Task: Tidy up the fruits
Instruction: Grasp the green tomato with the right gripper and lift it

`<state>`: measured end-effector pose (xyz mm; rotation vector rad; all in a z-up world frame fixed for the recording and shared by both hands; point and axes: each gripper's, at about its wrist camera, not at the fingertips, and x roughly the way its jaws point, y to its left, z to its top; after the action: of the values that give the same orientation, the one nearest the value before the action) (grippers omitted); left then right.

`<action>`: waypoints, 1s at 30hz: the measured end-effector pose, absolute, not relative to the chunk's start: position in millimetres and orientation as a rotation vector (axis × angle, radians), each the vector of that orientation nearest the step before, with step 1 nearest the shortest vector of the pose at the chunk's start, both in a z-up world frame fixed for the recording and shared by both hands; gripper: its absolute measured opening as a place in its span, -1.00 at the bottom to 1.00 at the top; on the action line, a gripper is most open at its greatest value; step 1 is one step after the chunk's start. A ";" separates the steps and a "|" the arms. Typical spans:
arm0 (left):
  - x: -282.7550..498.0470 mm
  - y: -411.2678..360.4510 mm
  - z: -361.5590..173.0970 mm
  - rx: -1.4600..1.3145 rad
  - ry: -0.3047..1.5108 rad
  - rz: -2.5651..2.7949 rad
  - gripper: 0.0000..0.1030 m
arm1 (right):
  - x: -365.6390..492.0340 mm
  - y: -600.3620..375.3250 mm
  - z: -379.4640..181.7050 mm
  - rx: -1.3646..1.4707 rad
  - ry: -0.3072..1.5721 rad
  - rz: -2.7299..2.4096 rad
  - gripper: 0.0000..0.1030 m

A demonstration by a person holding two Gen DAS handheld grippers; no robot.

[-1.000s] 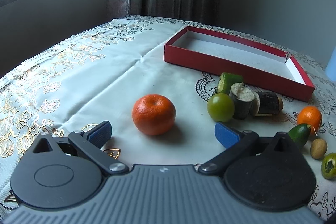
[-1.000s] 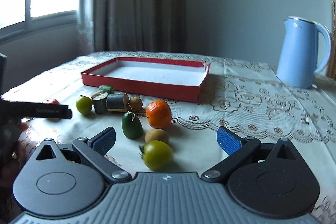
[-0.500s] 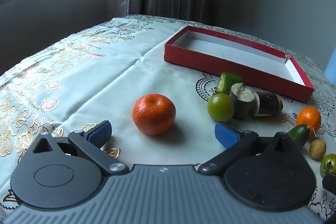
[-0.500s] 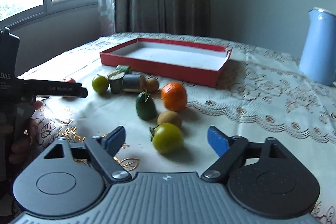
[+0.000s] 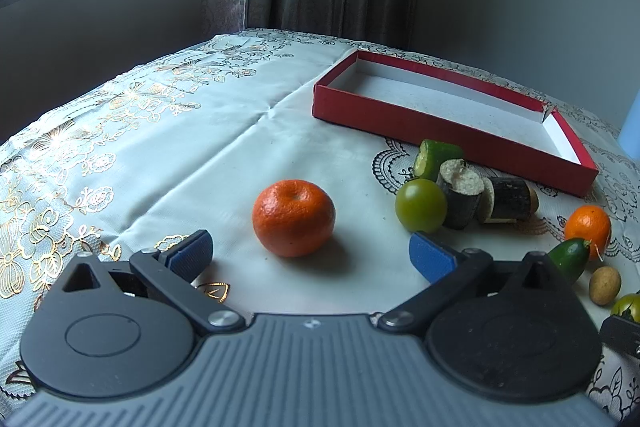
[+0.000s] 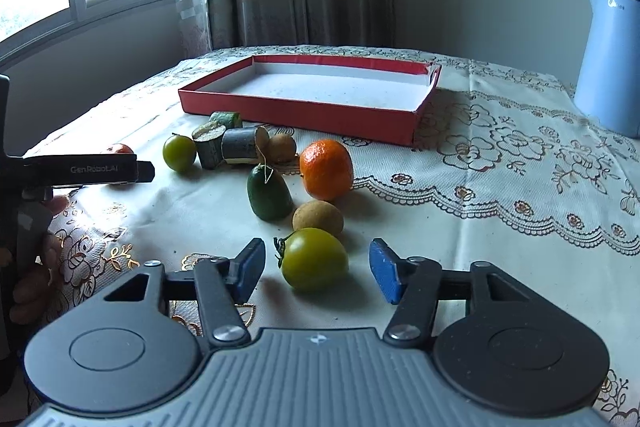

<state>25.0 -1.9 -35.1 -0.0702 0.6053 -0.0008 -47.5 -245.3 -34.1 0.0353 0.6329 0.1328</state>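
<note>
A green tomato lies on the tablecloth between the fingers of my right gripper, whose jaws are closing; gaps remain on both sides of the fruit. Behind it lie a small brown fruit, a dark green fruit and an orange tangerine. My left gripper stands open just short of a larger tangerine, not touching it. An empty red tray sits further back on the table.
Beside the tray lie a second green tomato, a cut green piece and two dark log-like pieces. A pale blue kettle stands at the right. A hand holds the left gripper's handle. Curtains and a window lie beyond the table.
My right gripper has moved in towards the nearest green tomato and its jaws have narrowed around it. The left gripper and its tangerine have stayed still.
</note>
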 end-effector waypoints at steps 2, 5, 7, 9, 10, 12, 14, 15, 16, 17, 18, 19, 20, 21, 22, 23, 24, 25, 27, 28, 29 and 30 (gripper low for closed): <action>24.8 -2.0 -35.4 -0.069 0.605 -0.002 1.00 | -46.0 -245.3 -36.3 0.038 0.641 0.132 -0.16; 24.8 -2.0 -35.5 -0.069 0.605 -0.002 1.00 | -46.4 -245.6 -38.2 0.037 0.640 0.137 -0.33; 24.6 -2.2 -35.5 -0.069 0.606 -0.001 1.00 | -47.4 -245.2 -39.4 0.037 0.635 0.136 -0.34; 25.0 -2.1 -35.5 -0.070 0.607 0.000 1.00 | -48.8 -243.8 -39.9 0.029 0.627 0.132 -0.35; 25.1 -1.9 -35.5 -0.070 0.607 0.000 1.00 | -49.1 -243.4 -39.5 0.031 0.625 0.133 -0.35; 25.1 -2.4 -35.5 -0.071 0.608 0.000 1.00 | -50.2 -245.1 -37.1 0.046 0.624 0.140 -0.35; 25.3 -2.0 -35.5 -0.071 0.608 0.000 1.00 | -53.1 -245.5 -31.5 0.048 0.612 0.147 -0.35; 25.3 -2.0 -35.4 -0.071 0.608 0.000 1.00 | -54.0 -246.1 -27.4 0.050 0.602 0.149 -0.35; 25.3 -2.0 -35.5 -0.070 0.608 0.000 1.00 | -54.4 -247.0 -22.3 0.052 0.590 0.151 -0.35; 25.3 -1.9 -35.5 -0.071 0.608 0.000 1.00 | -54.8 -248.2 -16.3 0.056 0.574 0.151 -0.35; 25.2 -2.0 -35.5 -0.071 0.609 0.000 1.00 | -53.7 -248.9 -9.8 0.056 0.557 0.152 -0.35; 25.4 -2.0 -35.4 -0.071 0.610 -0.001 1.00 | -51.1 -249.5 -2.8 0.053 0.540 0.153 -0.35; 25.5 -2.3 -35.6 -0.069 0.611 -0.002 1.00 | -47.0 -250.3 4.2 0.048 0.527 0.153 -0.35; 25.3 -2.6 -35.6 -0.069 0.611 -0.002 1.00 | -40.7 -251.2 11.2 0.042 0.516 0.154 -0.35; 25.9 -2.0 -35.9 -0.070 0.612 -0.003 1.00 | -32.8 -252.1 17.9 0.036 0.506 0.156 -0.35; 25.9 -1.8 -36.0 -0.071 0.612 -0.003 1.00 | -23.3 -253.0 23.6 0.026 0.496 0.156 -0.35; 25.7 -1.7 -36.0 -0.072 0.612 -0.004 1.00 | -12.7 -253.8 29.0 0.019 0.492 0.153 -0.35; 25.8 -1.4 -35.9 -0.074 0.612 -0.004 1.00 | -1.0 -254.7 33.5 0.016 0.493 0.148 -0.35; 26.1 -1.5 -36.2 -0.074 0.613 -0.004 1.00 | 24.9 -256.5 38.7 0.010 0.498 0.132 -0.35; 26.8 -1.2 -36.2 -0.074 0.614 -0.004 1.00 | 38.5 -257.9 39.1 0.005 0.504 0.120 -0.35; 27.1 -1.1 -36.3 -0.075 0.614 -0.004 1.00 | 51.9 -260.1 38.1 0.004 0.514 0.106 -0.35; 27.1 -1.1 -36.4 -0.076 0.614 -0.004 1.00 | 65.8 -263.5 36.2 0.009 0.529 0.096 -0.35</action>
<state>27.1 -1.1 -36.4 -0.0759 0.6140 -0.0045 65.8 -263.5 36.2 0.0094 0.5288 0.0962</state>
